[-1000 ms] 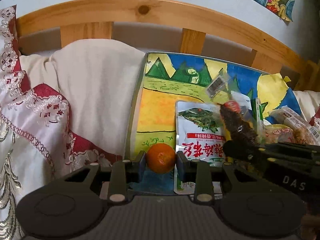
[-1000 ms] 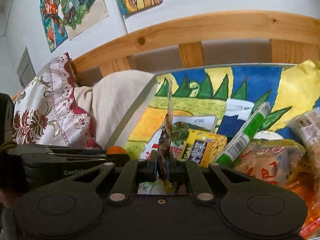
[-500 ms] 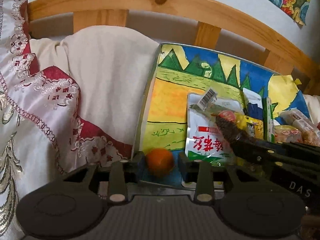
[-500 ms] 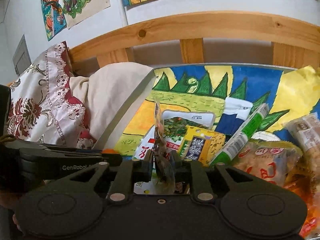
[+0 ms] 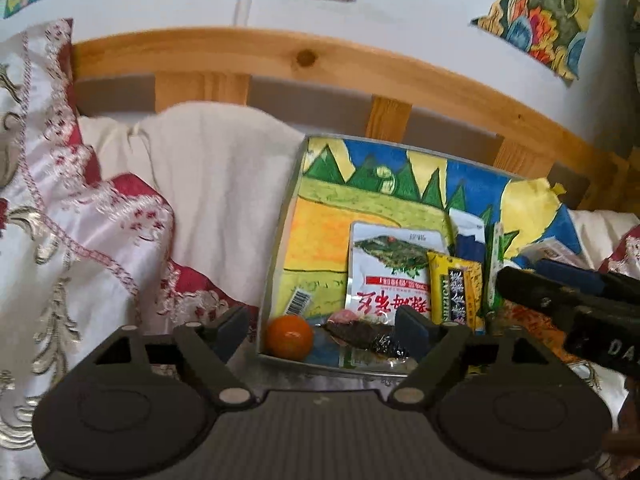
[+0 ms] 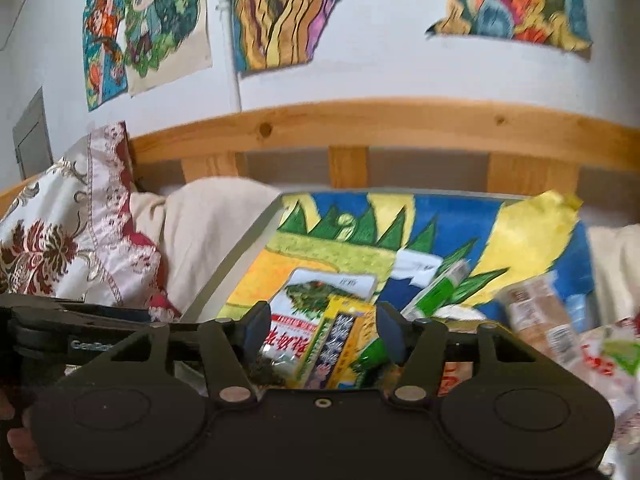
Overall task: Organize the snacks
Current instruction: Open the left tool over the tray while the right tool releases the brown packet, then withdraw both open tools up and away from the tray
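White wall (image 6: pixel 380 60), colourful drawings (image 6: pixel 280 12), wooden bed rail (image 5: pixel 280 56)

Your left wrist camera sits just behind the left gripper (image 5: pixel 320 330) and looks forward and down along its fingers at the near left corner of the painted tray (image 5: pixel 280 240), close enough that the tangerine (image 5: pixel 289 337) lies just ahead of the lens. Your right wrist camera rides behind the right gripper (image 6: pixel 323 332) to the right of it, tilted less steeply, so it takes in more wall and posters (image 6: pixel 280 12). Both views share the tray, the silver pickle packet (image 5: pixel 390 264) (image 6: pixel 320 304), the yellow packet (image 5: pixel 456 292) (image 6: pixel 340 340), the wooden bed rail (image 5: pixel 280 56) (image 6: pixel 380 124) and the embroidered pillow (image 5: pixel 60 200) (image 6: pixel 60 240). Each camera catches the other gripper at its edge.
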Demonstrator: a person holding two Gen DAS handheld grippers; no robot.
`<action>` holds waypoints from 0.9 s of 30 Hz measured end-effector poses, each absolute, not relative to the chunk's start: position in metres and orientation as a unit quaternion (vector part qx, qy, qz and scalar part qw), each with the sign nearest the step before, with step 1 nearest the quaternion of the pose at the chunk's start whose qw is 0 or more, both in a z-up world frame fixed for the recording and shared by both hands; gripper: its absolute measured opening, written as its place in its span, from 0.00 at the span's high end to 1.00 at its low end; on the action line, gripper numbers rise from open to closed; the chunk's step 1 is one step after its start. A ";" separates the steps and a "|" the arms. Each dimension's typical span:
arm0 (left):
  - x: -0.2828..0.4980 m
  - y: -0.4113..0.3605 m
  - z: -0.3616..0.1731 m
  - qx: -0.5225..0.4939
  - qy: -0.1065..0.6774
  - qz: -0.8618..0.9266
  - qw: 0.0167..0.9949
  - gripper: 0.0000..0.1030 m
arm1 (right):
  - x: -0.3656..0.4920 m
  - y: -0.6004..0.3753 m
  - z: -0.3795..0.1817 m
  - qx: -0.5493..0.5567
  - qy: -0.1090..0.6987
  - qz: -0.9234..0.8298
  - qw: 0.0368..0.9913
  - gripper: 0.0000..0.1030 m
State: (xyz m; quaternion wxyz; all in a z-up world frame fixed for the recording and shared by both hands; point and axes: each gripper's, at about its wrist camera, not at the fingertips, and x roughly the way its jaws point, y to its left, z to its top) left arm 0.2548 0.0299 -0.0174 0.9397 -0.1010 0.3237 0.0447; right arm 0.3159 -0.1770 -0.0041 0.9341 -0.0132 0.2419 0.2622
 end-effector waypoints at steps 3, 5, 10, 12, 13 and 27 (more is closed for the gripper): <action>0.242 0.030 -0.007 -0.095 0.306 0.048 0.946 0.11 | 0.305 -0.185 0.006 -0.009 0.224 0.246 0.943 0.29; 0.232 0.029 0.001 -0.088 0.293 0.050 0.951 0.08 | 0.296 -0.191 0.014 -0.004 0.215 0.236 0.948 0.26; 0.204 0.023 0.015 -0.085 0.264 0.047 0.960 0.04 | 0.273 -0.207 0.028 0.009 0.200 0.227 0.953 0.17; 0.193 0.020 0.019 -0.084 0.257 0.045 0.962 0.02 | 0.261 -0.212 0.032 0.006 0.194 0.223 0.955 0.14; 0.188 0.019 0.020 -0.084 0.254 0.044 0.963 0.02 | 0.254 -0.214 0.034 0.005 0.191 0.222 0.956 0.12; 0.113 0.004 0.031 -0.082 0.239 0.043 0.967 0.01 | 0.161 -0.247 0.043 0.022 0.173 0.193 0.965 0.01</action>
